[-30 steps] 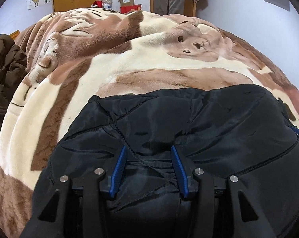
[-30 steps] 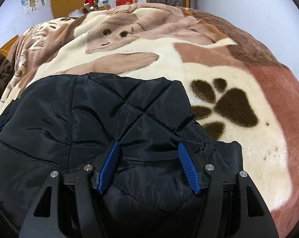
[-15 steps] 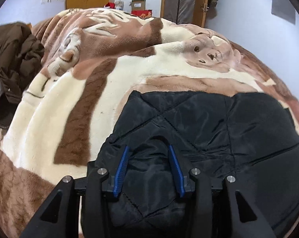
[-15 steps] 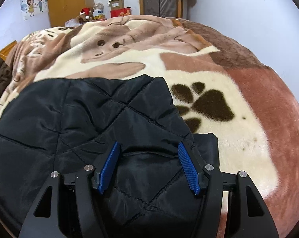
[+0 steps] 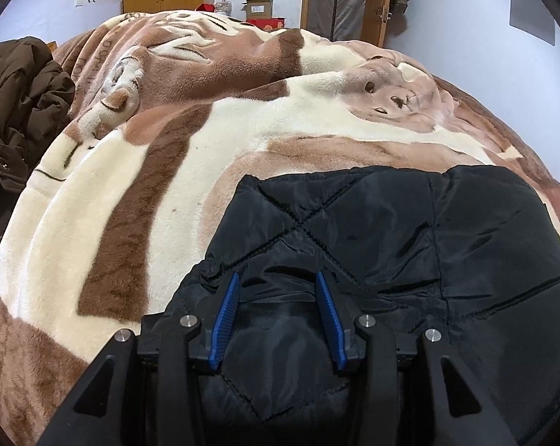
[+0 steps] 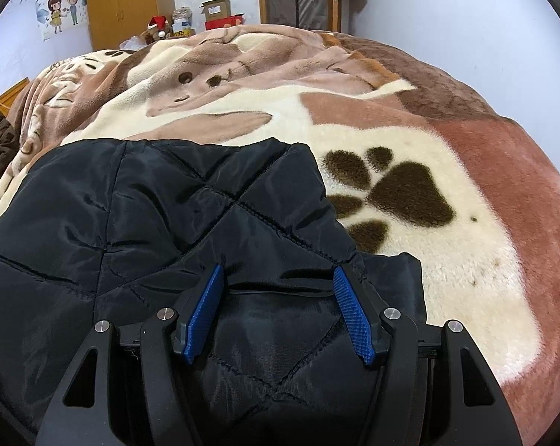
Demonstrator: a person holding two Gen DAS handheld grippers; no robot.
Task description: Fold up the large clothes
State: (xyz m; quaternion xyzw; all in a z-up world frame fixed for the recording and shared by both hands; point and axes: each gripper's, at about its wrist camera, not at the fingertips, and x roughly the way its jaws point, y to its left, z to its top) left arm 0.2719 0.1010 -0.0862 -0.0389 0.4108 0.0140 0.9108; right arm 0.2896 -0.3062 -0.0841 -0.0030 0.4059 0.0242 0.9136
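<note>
Two grippers were parked on the near edge of the black quilted jacket [image 5: 410, 230], which was spread across the paw-print blanket [image 6: 410, 193]. Left gripper [image 5: 276, 290] and right gripper [image 6: 278, 286] were open, fabric bunched between the jaws, jacket stretching away lengthwise.

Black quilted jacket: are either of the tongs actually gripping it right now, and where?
Neither grips it. The black quilted jacket bulges between the spread fingers of the left tongs and right tongs, near its left and right edges, unpinched.
</note>
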